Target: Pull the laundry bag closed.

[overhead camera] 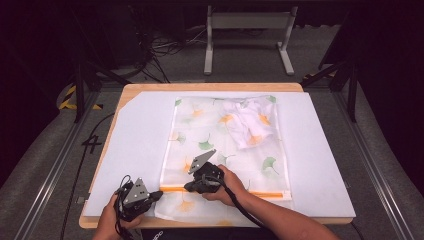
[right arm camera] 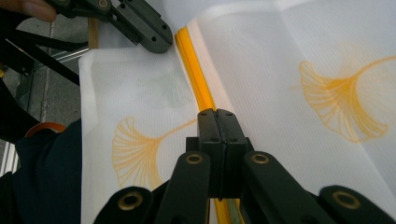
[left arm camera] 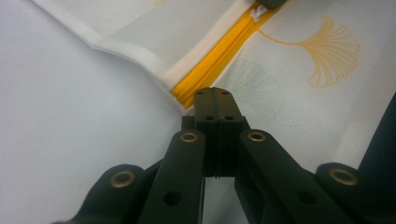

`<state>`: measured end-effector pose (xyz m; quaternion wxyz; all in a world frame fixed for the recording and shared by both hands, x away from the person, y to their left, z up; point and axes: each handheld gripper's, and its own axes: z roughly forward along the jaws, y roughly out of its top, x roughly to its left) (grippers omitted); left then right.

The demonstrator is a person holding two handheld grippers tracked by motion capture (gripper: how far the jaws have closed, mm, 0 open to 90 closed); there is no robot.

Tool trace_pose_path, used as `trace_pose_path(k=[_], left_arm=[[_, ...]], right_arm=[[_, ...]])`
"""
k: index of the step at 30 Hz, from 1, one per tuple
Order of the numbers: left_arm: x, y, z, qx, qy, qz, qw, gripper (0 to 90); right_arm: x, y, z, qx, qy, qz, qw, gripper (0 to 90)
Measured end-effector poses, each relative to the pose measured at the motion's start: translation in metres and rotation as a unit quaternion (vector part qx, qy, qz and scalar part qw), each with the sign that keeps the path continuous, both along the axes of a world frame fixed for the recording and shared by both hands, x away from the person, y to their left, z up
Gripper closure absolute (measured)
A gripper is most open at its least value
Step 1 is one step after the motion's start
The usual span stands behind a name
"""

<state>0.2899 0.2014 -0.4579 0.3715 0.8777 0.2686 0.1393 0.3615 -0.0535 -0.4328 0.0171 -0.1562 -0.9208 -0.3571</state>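
Mesh laundry bag (overhead camera: 220, 145) lies lengthwise front-to-back on the counter (overhead camera: 135, 130); its yellow zipper (overhead camera: 172, 189) runs crosswise near the front edge. Left gripper (overhead camera: 159, 195) and right gripper (overhead camera: 189, 187) are both clamped on the zipper.

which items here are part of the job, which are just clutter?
In the job:
- mesh laundry bag
- its orange zipper
- white garment inside the bag
- left gripper, jaws shut at the zipper's end
- right gripper, jaws shut on the zipper

Lying about:
- grey stand
- floor cables

Black hand-held gripper (overhead camera: 155, 196) — brass rivets, grey plate.
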Motion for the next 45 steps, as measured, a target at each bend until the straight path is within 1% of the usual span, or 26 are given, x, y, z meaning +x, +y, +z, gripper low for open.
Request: trace_pose_path(k=[2, 6, 8, 12, 22, 28, 30, 35, 36, 38, 39, 40, 42, 45], left_arm=[[0.0, 0.0, 0.0, 0.0, 0.0, 0.0, 1.0, 90.0], [0.0, 0.0, 0.0, -0.001, 0.0, 0.0, 1.0, 90.0], [0.0, 0.0, 0.0, -0.001, 0.0, 0.0, 1.0, 90.0], [0.0, 0.0, 0.0, -0.001, 0.0, -0.001, 1.0, 90.0], [0.0, 0.0, 0.0, -0.001, -0.001, 0.0, 1.0, 90.0], [0.0, 0.0, 0.0, -0.001, -0.001, 0.0, 1.0, 90.0], [0.0, 0.0, 0.0, -0.001, -0.001, 0.0, 1.0, 90.0], [0.0, 0.0, 0.0, -0.002, -0.001, 0.0, 1.0, 90.0], [0.0, 0.0, 0.0, -0.002, -0.002, 0.001, 1.0, 90.0], [0.0, 0.001, 0.0, -0.002, -0.002, 0.001, 1.0, 90.0], [0.0, 0.001, 0.0, -0.002, -0.002, 0.001, 1.0, 90.0], [0.0, 0.001, 0.0, -0.002, -0.001, 0.001, 1.0, 90.0], [0.0, 0.001, 0.0, -0.003, -0.001, 0.002, 1.0, 90.0], [0.0, 0.001, 0.0, -0.003, 0.0, 0.003, 1.0, 90.0]], right_arm=[[-0.001, -0.004, 0.001, -0.001, -0.002, -0.001, 1.0, 90.0], [-0.003, -0.011, 0.003, -0.011, -0.009, -0.004, 0.9999, 90.0], [-0.003, -0.013, 0.003, -0.008, -0.007, -0.004, 0.9999, 90.0], [-0.004, -0.023, 0.003, -0.011, -0.004, -0.007, 0.9999, 90.0], [-0.005, -0.04, 0.004, -0.014, -0.005, -0.016, 0.9998, 90.0], [-0.006, -0.052, 0.005, -0.011, -0.006, -0.022, 0.9997, 90.0], [-0.007, -0.057, 0.005, -0.006, -0.002, -0.026, 0.9996, 90.0], [-0.008, -0.066, 0.004, -0.006, 0.001, -0.031, 0.9995, 90.0], [-0.008, -0.073, 0.004, -0.003, 0.004, -0.036, 0.9993, 90.0], [-0.009, -0.075, 0.004, -0.001, 0.004, -0.037, 0.9993, 90.0], [-0.009, -0.08, 0.005, 0.001, 0.007, -0.038, 0.9992, 90.0], [-0.01, -0.086, 0.004, 0.004, 0.009, -0.046, 0.9989, 90.0], [-0.011, -0.089, 0.004, 0.003, 0.01, -0.049, 0.9987, 90.0], [-0.013, -0.1, 0.005, 0.007, 0.014, -0.056, 0.9983, 90.0]])
